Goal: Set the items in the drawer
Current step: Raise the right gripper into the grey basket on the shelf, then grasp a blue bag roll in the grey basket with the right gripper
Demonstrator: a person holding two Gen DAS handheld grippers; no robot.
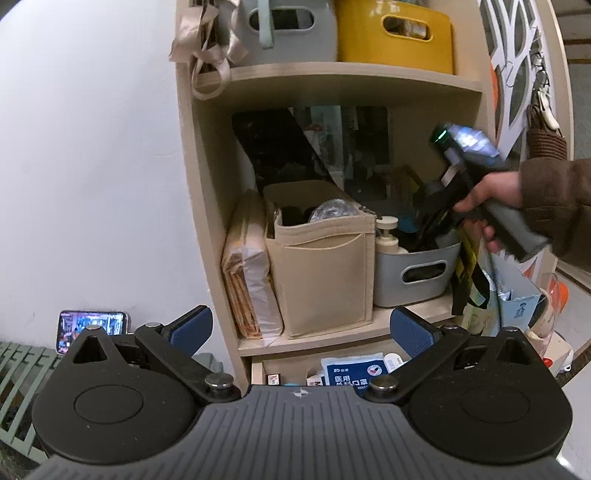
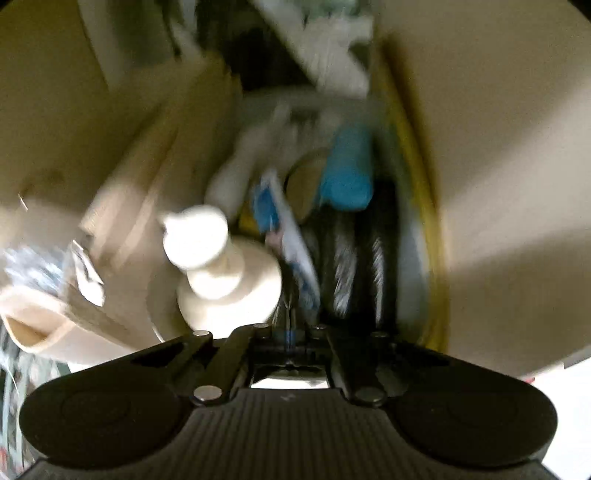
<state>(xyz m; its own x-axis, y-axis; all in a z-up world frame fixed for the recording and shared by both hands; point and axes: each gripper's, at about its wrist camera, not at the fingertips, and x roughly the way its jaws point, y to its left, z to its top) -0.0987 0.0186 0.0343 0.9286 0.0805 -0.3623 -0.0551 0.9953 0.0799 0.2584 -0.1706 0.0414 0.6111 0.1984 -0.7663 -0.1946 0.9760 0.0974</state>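
Note:
My left gripper [image 1: 301,328] is open and holds nothing; its blue pads [image 1: 192,325] hang in front of the shelf unit, above the open drawer [image 1: 258,371]. In the drawer lies a blue mask pack [image 1: 351,373] among small boxes. A hand holds my right gripper [image 1: 432,229], which reaches down into the grey basket [image 1: 413,273] on the shelf. The right wrist view is blurred: the right gripper [image 2: 291,332] has its jaws drawn together on a thin blue and white packet [image 2: 291,251], beside a cream pump bottle [image 2: 225,280].
A beige felt organiser [image 1: 317,273] and padded envelopes [image 1: 243,280] stand left of the basket. Grey and yellow bins [image 1: 395,33] sit on the shelf above. A phone [image 1: 92,326] leans on the wall at the left. Bags [image 1: 517,295] hang to the right.

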